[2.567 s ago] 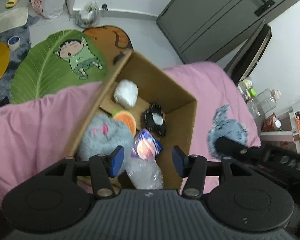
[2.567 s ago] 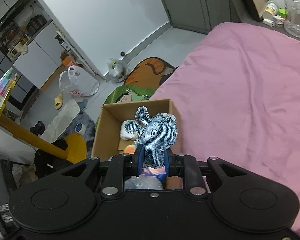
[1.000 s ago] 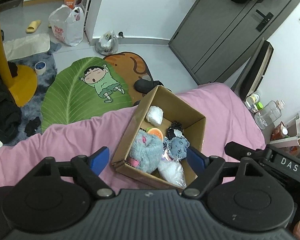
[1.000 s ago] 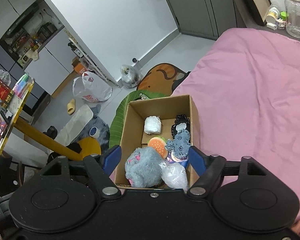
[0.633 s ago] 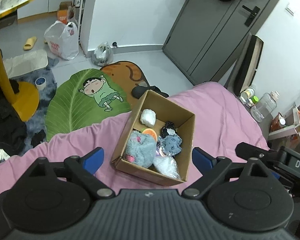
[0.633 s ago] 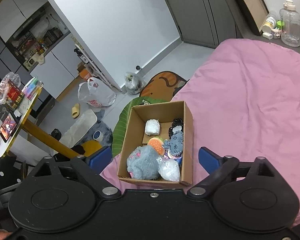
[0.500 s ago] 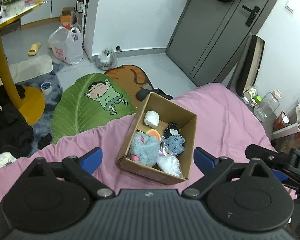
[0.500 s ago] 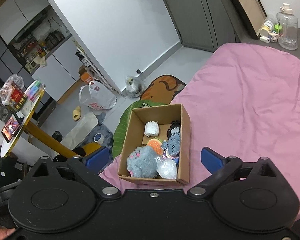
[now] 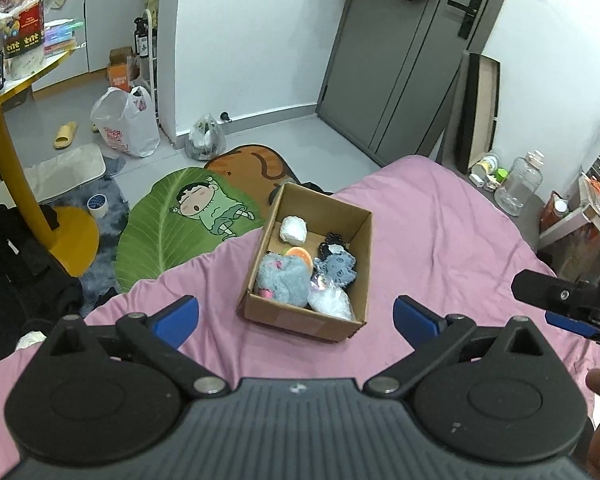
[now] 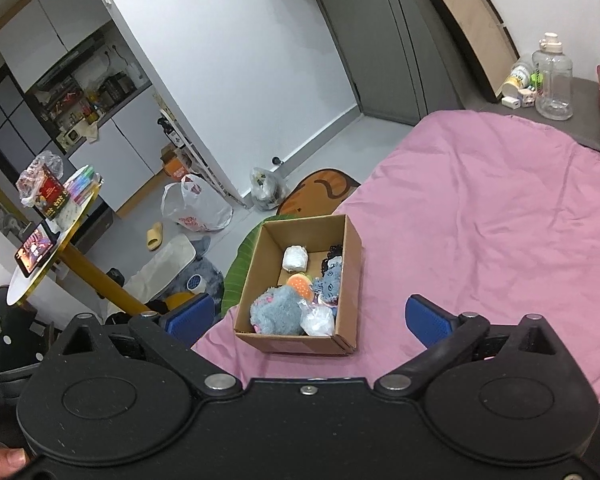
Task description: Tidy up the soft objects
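Note:
A cardboard box (image 9: 362, 256) (image 10: 352, 264) stands on the pink bed. It holds a grey plush (image 9: 281, 280) (image 10: 278, 310), a denim toy (image 9: 338, 267) (image 10: 331, 280), a white soft ball (image 9: 293, 229) (image 10: 295, 258), an orange burger toy (image 9: 300, 254) (image 10: 299, 282), a clear bag (image 9: 330, 303) (image 10: 318, 320) and a black item (image 9: 332, 239). My left gripper (image 9: 296, 318) is open and empty, high above and short of the box. My right gripper (image 10: 308, 320) is open and empty, also well above it; it also shows in the left wrist view (image 9: 560, 294).
The pink bed (image 9: 440, 240) (image 10: 500, 220) spreads right of the box. A green leaf rug (image 9: 168, 232), a yellow table (image 9: 28, 184), a plastic bag (image 9: 126, 124) and clothes lie on the floor left. A clear jug (image 10: 552, 76) stands beside the bed.
The right gripper has let the denim toy go into the box and opened. Both grippers have opened wide and pulled up and back, so the box looks smaller.

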`<state>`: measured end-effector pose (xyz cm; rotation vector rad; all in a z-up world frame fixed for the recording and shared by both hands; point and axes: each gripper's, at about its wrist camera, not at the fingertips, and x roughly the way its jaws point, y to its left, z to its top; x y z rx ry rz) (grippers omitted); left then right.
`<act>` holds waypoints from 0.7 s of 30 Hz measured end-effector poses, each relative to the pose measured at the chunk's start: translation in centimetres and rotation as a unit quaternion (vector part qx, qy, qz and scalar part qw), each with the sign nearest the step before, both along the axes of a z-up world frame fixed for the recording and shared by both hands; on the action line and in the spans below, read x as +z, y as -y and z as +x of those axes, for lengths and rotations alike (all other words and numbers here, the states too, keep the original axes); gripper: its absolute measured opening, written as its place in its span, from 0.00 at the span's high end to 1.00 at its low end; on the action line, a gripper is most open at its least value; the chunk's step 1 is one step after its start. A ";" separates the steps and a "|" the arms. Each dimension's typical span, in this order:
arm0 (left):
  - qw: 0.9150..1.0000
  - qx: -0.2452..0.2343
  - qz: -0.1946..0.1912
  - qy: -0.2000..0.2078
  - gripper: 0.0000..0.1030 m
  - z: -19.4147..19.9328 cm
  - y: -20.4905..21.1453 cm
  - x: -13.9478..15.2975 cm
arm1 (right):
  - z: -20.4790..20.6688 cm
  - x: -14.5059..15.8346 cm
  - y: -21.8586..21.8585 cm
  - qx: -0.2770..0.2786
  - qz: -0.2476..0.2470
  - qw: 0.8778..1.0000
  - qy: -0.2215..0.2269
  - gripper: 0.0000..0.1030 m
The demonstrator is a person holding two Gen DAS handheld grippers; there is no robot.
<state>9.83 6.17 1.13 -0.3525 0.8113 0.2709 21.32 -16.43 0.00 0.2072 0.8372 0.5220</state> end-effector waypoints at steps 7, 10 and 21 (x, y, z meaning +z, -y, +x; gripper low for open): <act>1.000 -0.007 0.011 0.010 0.00 -2.4 0.8 1.3 | -2.3 1.1 0.8 0.002 -0.006 1.000 0.024 0.00; 1.000 -0.011 0.017 0.013 0.00 -3.5 0.9 1.8 | -3.4 1.4 0.9 0.001 -0.014 1.000 0.028 0.00; 0.998 -0.033 0.035 0.028 0.00 -6.9 2.2 3.1 | -6.8 2.3 1.6 -0.007 -0.030 0.999 0.044 0.00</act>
